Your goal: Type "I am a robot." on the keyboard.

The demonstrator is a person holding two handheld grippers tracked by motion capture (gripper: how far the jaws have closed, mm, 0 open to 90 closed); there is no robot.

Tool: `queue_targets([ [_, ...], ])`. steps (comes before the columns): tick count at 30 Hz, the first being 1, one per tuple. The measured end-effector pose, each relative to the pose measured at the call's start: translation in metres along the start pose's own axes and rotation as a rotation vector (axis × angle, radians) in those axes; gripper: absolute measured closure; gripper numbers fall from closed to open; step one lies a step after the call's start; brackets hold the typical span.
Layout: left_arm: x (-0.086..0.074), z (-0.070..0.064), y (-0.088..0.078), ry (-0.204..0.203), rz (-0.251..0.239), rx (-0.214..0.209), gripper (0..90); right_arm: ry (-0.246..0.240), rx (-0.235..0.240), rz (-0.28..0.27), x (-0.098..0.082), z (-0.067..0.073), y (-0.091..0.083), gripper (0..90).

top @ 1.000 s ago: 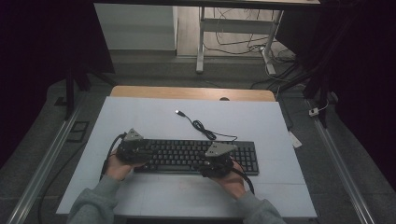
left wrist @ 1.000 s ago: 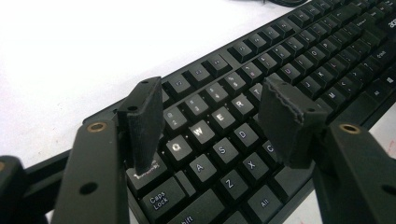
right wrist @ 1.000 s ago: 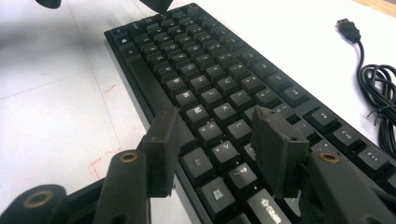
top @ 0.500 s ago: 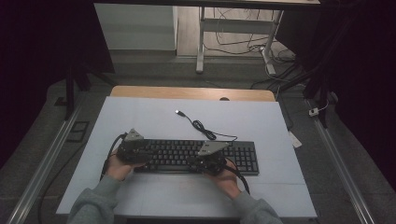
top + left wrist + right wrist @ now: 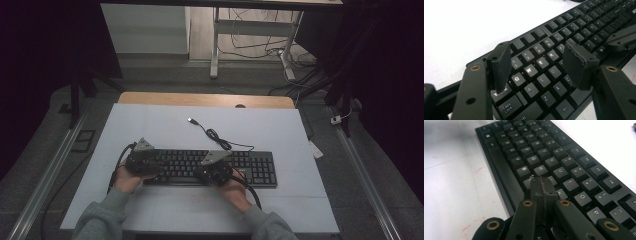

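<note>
A black keyboard (image 5: 255, 170) lies across the near half of the white table top, its cable curling back to a USB plug (image 5: 191, 120). My left gripper (image 5: 152, 162) is at the keyboard's left end. In the left gripper view its jaws stand open over the Q, W, A, S keys (image 5: 531, 71), and the left pad (image 5: 500, 66) rests on a key above Caps Lock. My right gripper (image 5: 210, 170) is over the middle of the keyboard (image 5: 554, 152). Its two pads (image 5: 541, 186) are pressed together with nothing between them, tips down by the J and K keys.
The white table top (image 5: 150, 125) stretches behind the keyboard, with a wooden edge (image 5: 205, 99) at the far side. The number pad end (image 5: 262, 167) of the keyboard lies to the right of my hands. Table legs and loose cables (image 5: 250, 30) are on the floor beyond.
My right hand has slid left along the keyboard towards its middle. The left hand and the keyboard have stayed where they were.
</note>
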State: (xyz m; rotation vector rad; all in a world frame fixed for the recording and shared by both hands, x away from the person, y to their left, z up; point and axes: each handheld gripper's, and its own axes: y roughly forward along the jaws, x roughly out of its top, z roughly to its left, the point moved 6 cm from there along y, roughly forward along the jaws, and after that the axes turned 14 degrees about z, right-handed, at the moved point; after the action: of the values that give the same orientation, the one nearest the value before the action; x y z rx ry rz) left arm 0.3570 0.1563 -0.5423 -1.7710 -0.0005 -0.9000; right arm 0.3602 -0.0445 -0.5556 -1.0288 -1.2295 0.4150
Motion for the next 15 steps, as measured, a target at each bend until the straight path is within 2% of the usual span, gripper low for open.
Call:
queue_targets([
  [11,-0.0003,0.0003,-0.0002,0.001,0.001,0.002,39.7,0.005,-0.006,0.002,0.0017,-0.0031,0.0054,89.6],
  [13,-0.0004,0.0004,0.0000,0.000,0.002,0.002,39.7,0.005,-0.010,0.023,0.0009,-0.0031,0.0071,89.7],
  [15,-0.0005,0.0005,0.0001,0.001,0.003,0.003,39.6,0.011,-0.004,0.021,0.0010,-0.0030,0.0077,89.7],
])
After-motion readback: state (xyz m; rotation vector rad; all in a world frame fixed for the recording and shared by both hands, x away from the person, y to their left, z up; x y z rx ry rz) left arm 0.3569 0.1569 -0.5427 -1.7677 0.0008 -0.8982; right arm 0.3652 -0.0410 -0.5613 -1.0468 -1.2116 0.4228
